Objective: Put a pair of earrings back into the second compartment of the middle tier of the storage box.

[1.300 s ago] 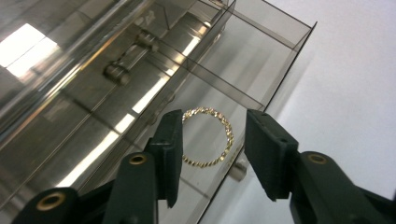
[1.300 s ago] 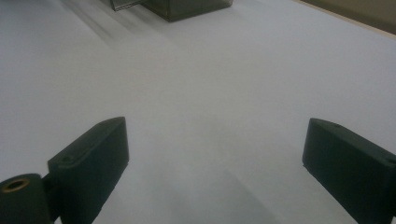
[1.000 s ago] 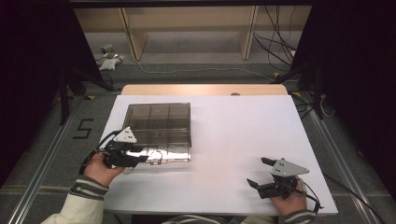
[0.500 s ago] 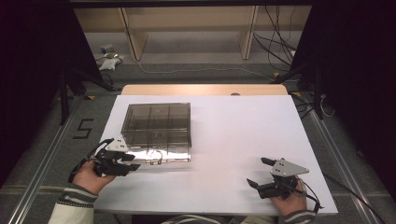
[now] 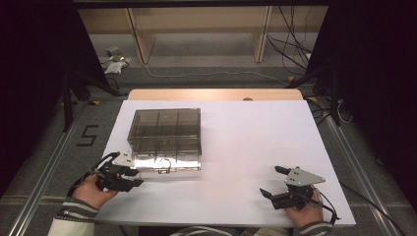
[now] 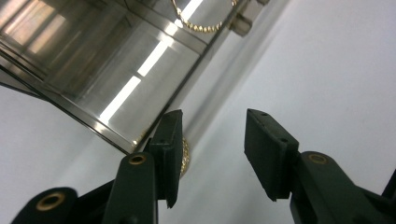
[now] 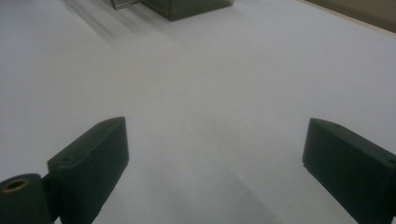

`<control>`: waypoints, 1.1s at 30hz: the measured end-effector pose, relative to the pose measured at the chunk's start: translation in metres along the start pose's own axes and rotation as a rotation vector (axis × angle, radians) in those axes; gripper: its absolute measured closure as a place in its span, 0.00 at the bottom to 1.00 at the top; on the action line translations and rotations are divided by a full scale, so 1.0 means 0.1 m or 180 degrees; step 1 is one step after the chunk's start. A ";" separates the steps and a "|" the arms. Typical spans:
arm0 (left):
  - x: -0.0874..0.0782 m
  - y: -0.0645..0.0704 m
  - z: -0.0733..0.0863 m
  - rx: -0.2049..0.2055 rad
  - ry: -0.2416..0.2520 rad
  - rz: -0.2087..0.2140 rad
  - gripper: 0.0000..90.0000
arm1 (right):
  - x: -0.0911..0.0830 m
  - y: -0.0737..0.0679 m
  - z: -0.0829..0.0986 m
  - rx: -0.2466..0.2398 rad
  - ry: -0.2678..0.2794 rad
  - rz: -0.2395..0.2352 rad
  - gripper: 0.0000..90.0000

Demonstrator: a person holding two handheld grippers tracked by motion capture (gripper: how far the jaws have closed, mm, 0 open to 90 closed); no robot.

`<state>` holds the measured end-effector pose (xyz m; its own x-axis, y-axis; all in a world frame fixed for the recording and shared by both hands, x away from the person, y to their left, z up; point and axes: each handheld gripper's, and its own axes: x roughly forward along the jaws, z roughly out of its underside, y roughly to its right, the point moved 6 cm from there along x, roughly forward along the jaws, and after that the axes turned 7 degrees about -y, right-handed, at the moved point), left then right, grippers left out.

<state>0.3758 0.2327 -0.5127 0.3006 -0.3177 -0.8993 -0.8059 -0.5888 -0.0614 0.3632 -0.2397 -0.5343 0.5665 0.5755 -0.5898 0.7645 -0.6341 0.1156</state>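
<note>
A smoky clear compartment box lies on the white table, left of centre. My left gripper hovers just off the box's front left corner, open, nothing between its fingers. In the left gripper view the open gripper faces the box's shiny front wall. A beaded gold hoop peeks out behind one finger; I cannot tell whether it is inside the box. Another gold hoop shows through the box higher up. My right gripper rests wide open near the front right edge, also over bare table.
A wooden strip runs along the table's far edge. Beyond it stand a wooden frame and loose cables on the floor. Metal rails flank the table. The box's corner shows far off in the right gripper view.
My left gripper has drawn back from the box's front, towards the near left corner of the table. The right gripper and the box have stayed put.
</note>
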 end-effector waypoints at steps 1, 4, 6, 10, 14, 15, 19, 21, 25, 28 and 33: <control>0.01 0.00 0.01 0.0003 -0.0019 0.0003 0.63 | 0.00 0.00 0.00 -0.0005 0.0003 0.0002 0.09; 0.05 -0.02 0.05 -0.0010 -0.0081 -0.0011 0.63 | 0.00 0.00 0.00 -0.0008 0.0000 -0.0003 0.09; 0.07 -0.03 0.07 -0.0031 -0.0136 0.0001 0.63 | 0.00 0.00 0.00 -0.0009 0.0002 -0.0004 0.09; 0.12 -0.06 0.10 -0.0042 -0.0205 0.0031 0.63 | 0.00 0.00 0.00 -0.0008 -0.0001 -0.0008 0.09; 0.17 -0.08 0.12 -0.0079 -0.0228 0.0051 0.63 | 0.00 0.00 0.00 -0.0009 -0.0008 -0.0014 0.09; 0.18 -0.09 0.12 -0.0078 -0.0243 0.0051 0.63 | 0.00 0.00 0.00 -0.0008 -0.0009 -0.0014 0.09; 0.23 -0.11 0.11 -0.0081 -0.0262 0.0013 0.63 | 0.00 -0.01 0.00 -0.0011 -0.0010 -0.0014 0.09; 0.24 -0.12 0.11 -0.0072 -0.0271 0.0010 0.65 | 0.01 0.00 0.00 -0.0009 -0.0019 -0.0019 0.09; 0.28 -0.12 0.10 -0.0092 -0.0303 -0.0025 0.67 | 0.01 0.00 0.00 -0.0015 -0.0015 -0.0016 0.09; 0.29 -0.14 0.11 -0.0085 -0.0335 -0.0046 0.69 | 0.01 0.00 0.00 -0.0017 -0.0014 -0.0015 0.09; 0.30 -0.17 0.12 -0.0150 -0.0348 -0.0112 0.79 | 0.01 -0.01 0.00 -0.0017 -0.0022 -0.0019 0.09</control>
<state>0.3924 0.2428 -0.5436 0.2688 -0.2148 -0.9389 -0.7702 -0.6334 -0.0756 0.3630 -0.2389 -0.5350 0.5598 0.5756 -0.5961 0.7696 -0.6279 0.1164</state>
